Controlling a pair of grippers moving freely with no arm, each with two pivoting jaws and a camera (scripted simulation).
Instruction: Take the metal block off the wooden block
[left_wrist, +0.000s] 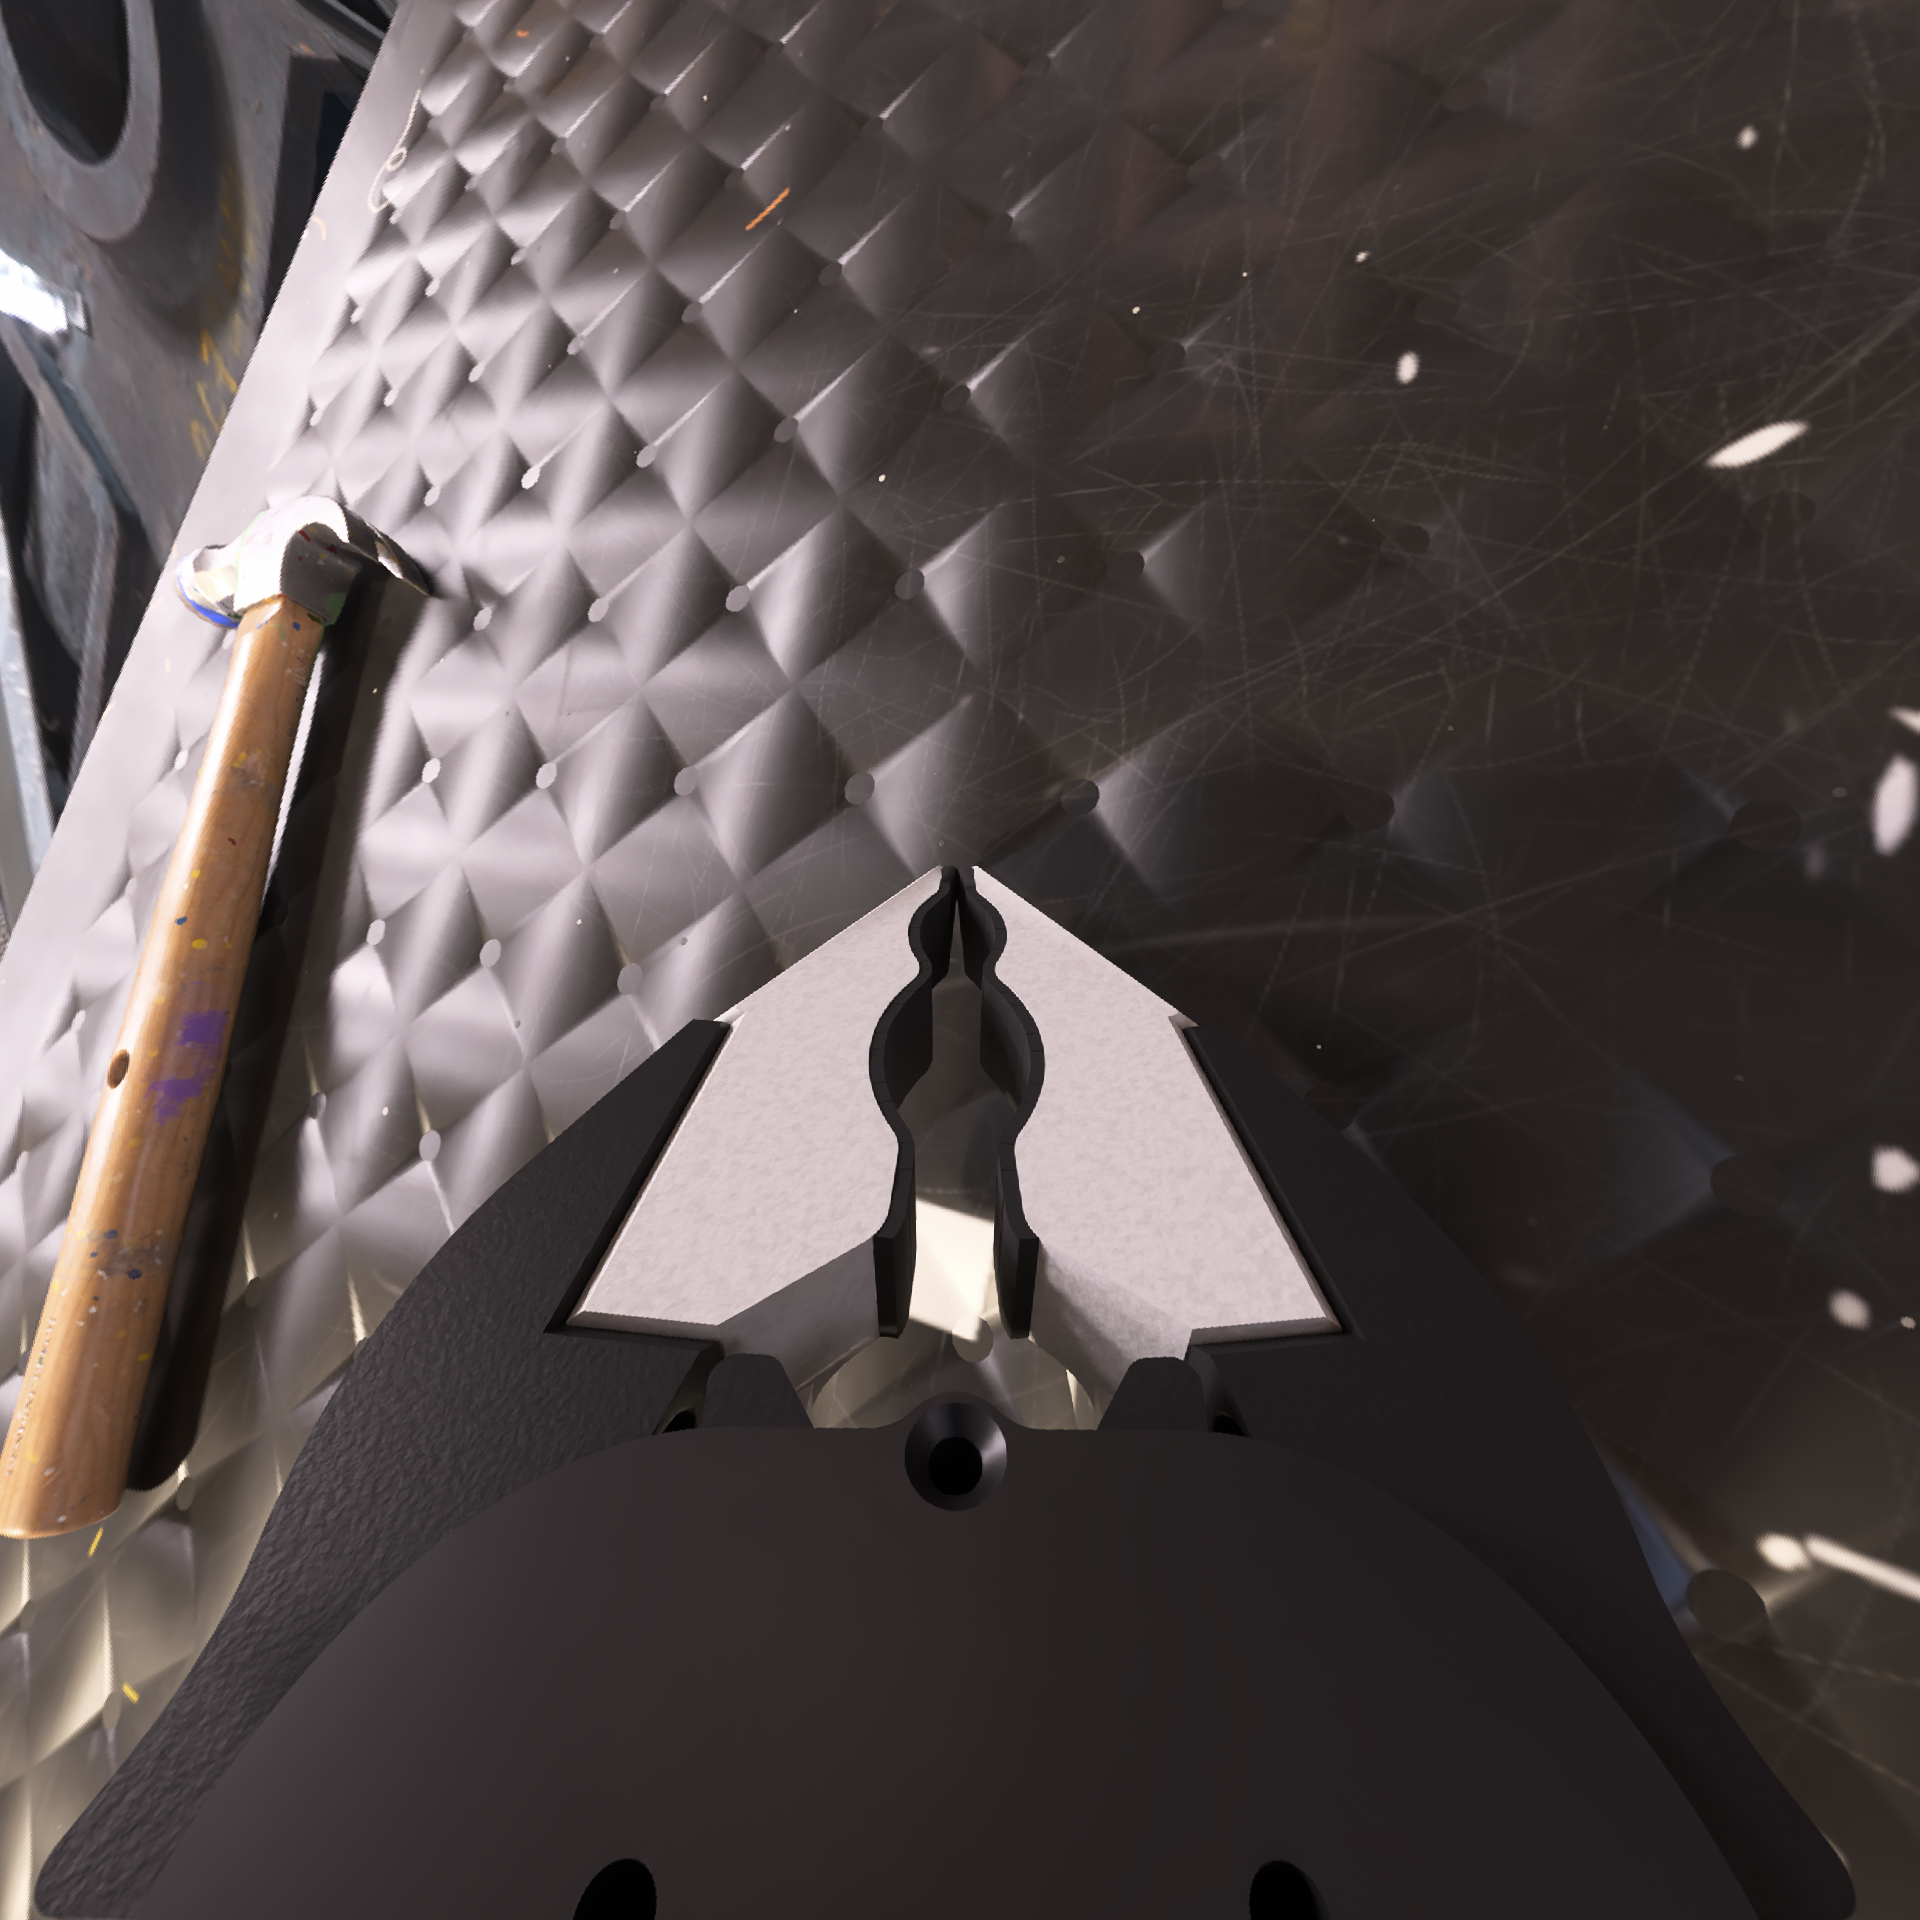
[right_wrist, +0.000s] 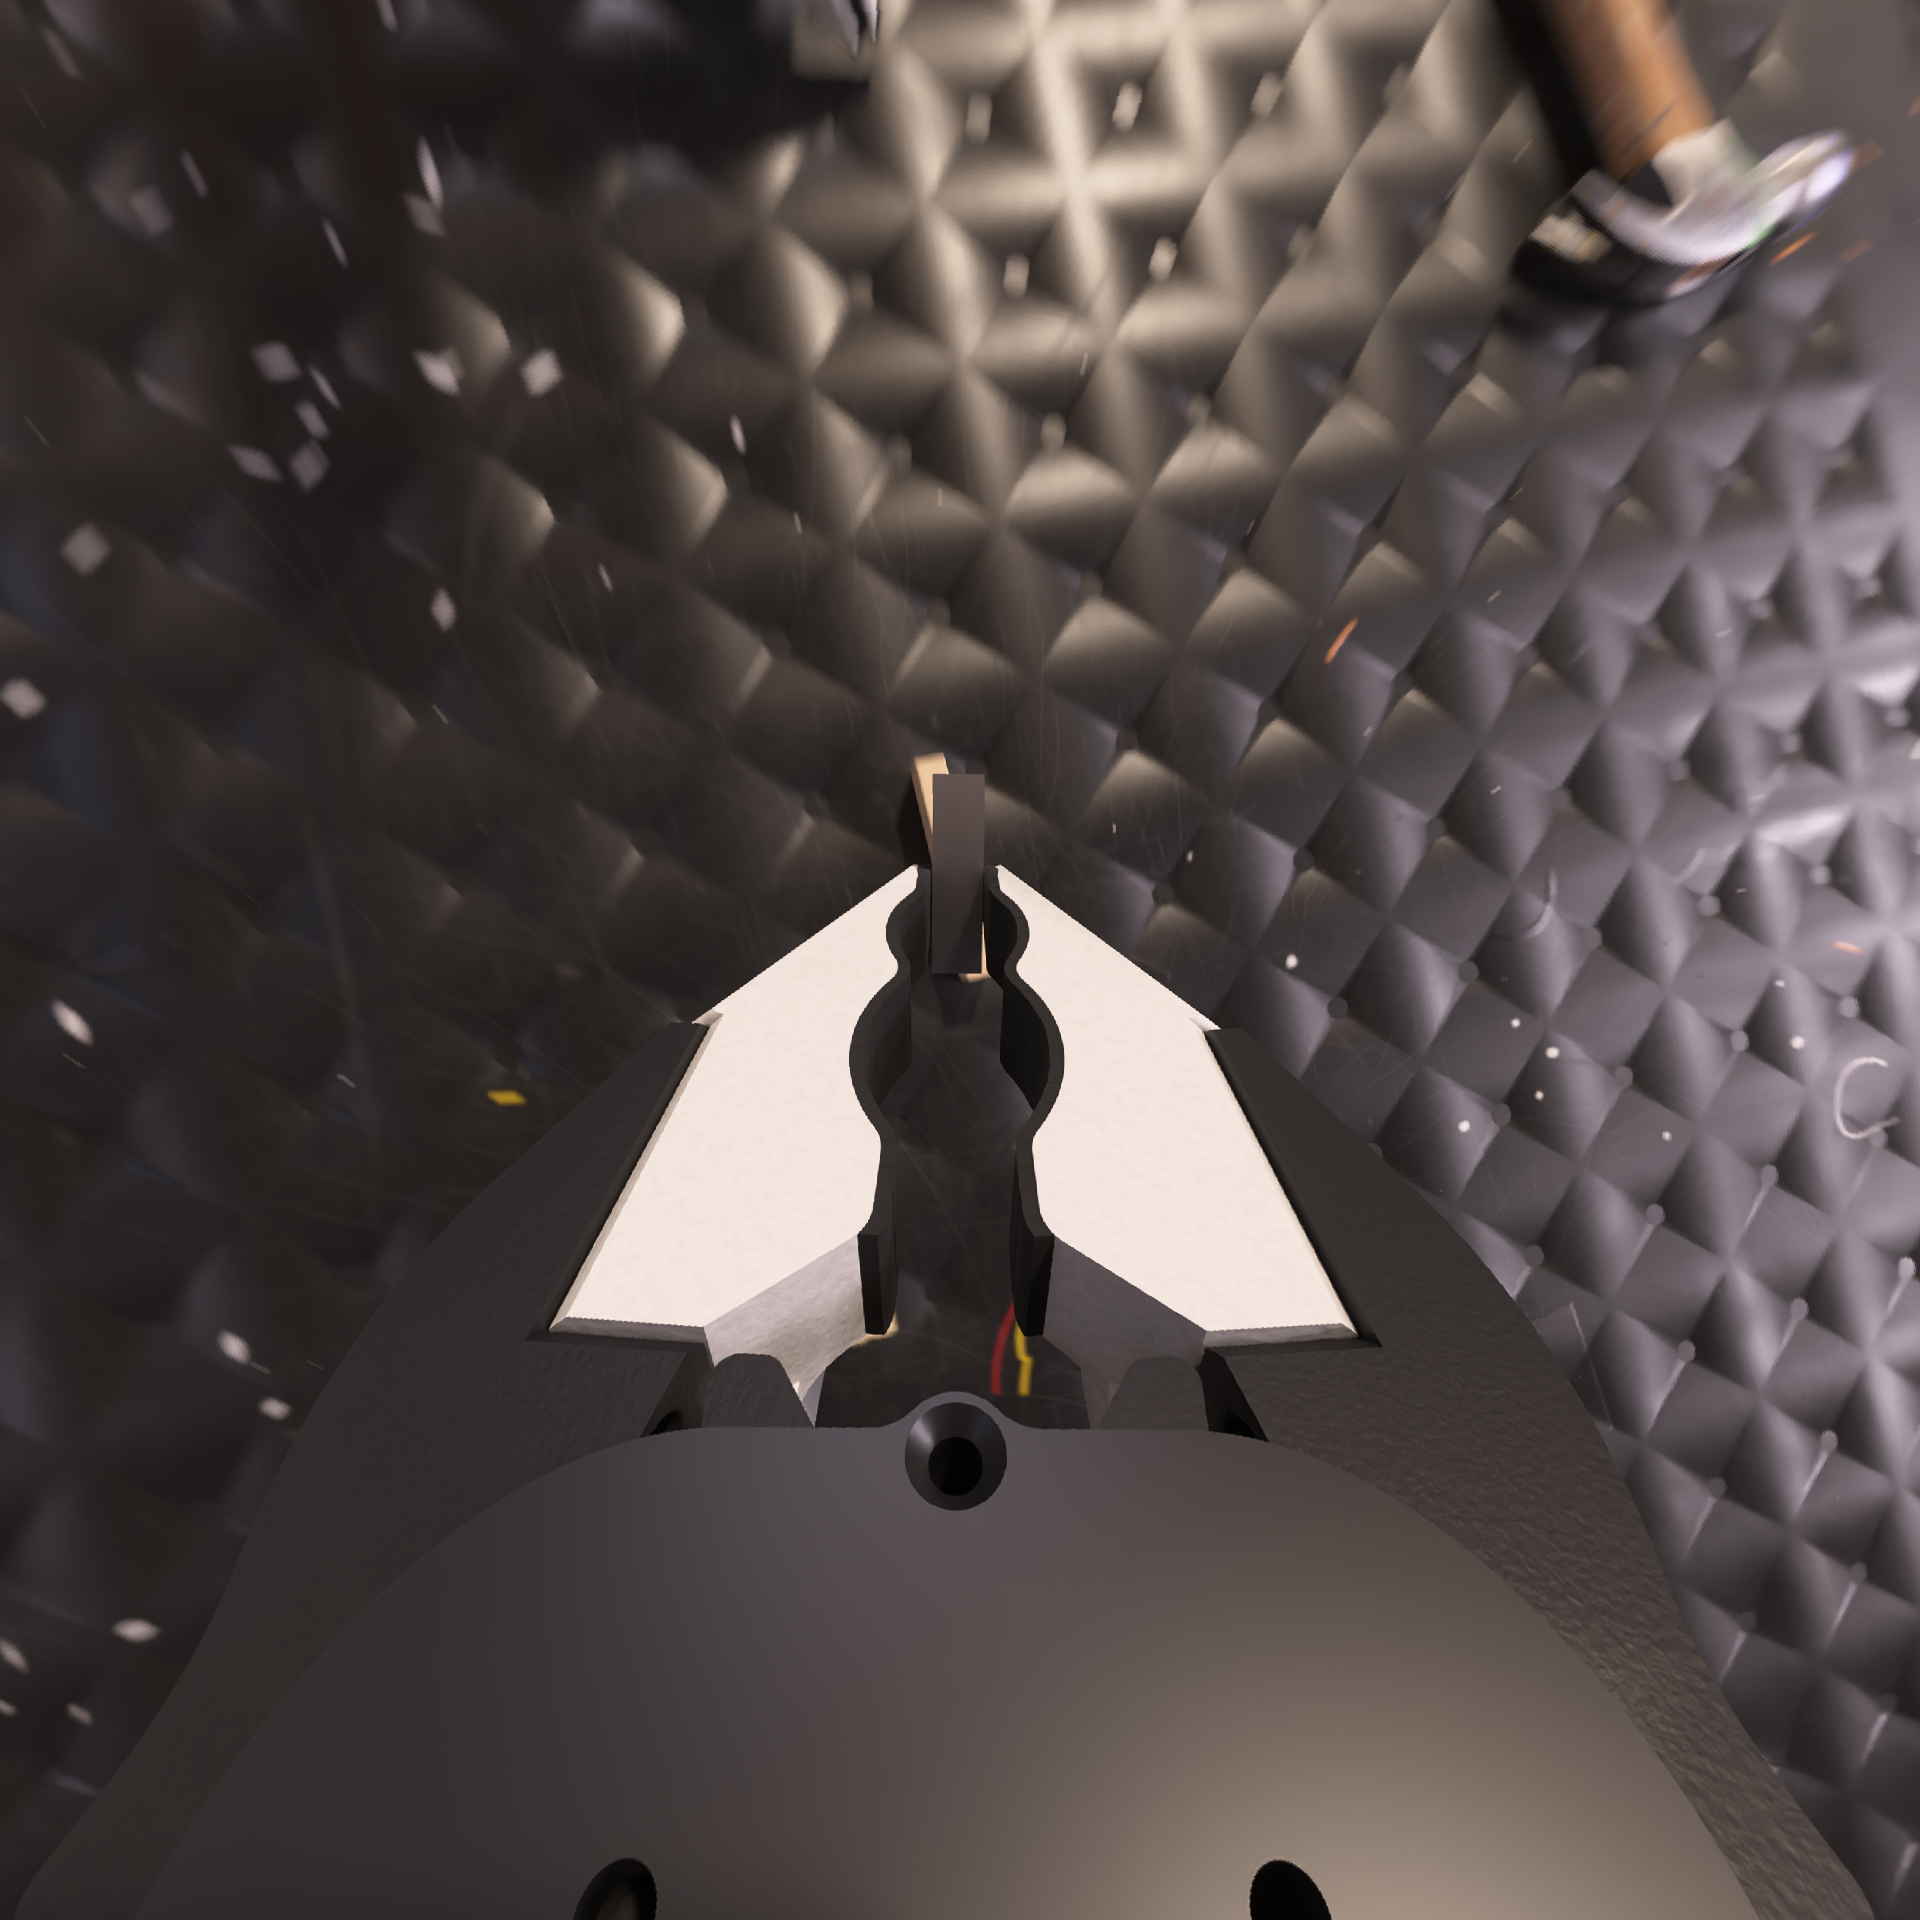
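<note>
In the right wrist view my right gripper (right_wrist: 956, 883) is shut on a thin dark metal block (right_wrist: 958, 821), which sticks out past the fingertips. A light wooden block (right_wrist: 921, 798) shows just behind and under it, mostly hidden; I cannot tell whether the two touch. In the left wrist view my left gripper (left_wrist: 961, 878) is shut and empty, hovering over the patterned metal table (left_wrist: 1247, 468). Neither block shows in that view.
A hammer with a wooden handle (left_wrist: 197, 935) lies near the table's left edge; it also shows at the top right of the right wrist view (right_wrist: 1662, 166). The table's edge (left_wrist: 312, 343) runs diagonally at the upper left, with dark machinery beyond it.
</note>
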